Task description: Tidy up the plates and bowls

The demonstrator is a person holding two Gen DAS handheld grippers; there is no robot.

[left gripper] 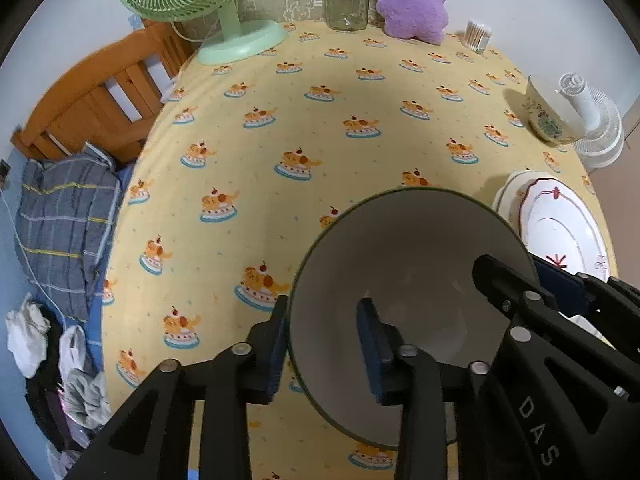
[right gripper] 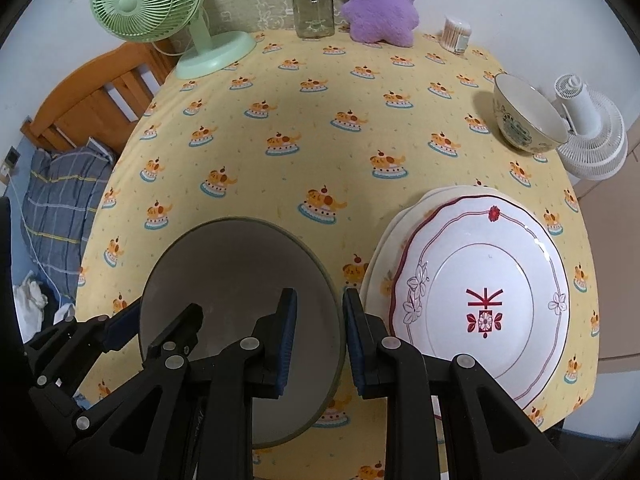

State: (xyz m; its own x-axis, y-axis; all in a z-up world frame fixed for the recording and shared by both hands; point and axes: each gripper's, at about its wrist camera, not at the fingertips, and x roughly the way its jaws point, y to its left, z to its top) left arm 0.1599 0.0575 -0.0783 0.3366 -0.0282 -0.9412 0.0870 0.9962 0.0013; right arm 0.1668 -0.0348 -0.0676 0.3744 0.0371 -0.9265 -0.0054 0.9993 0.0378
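**Two grippers on one bowl**

Both grippers meet at a white, green-rimmed bowl near the front of the table, which wears a yellow cake-print cloth. The left gripper has one finger outside the wall and one inside, straddling the rim. The right gripper straddles the opposite rim the same way. Whether either pair actually presses the wall, I cannot tell.

Just right of the bowl sits a red-trimmed plate stacked on a cream plate. A second, patterned bowl stands well apart toward the far right edge, beside a white fan.
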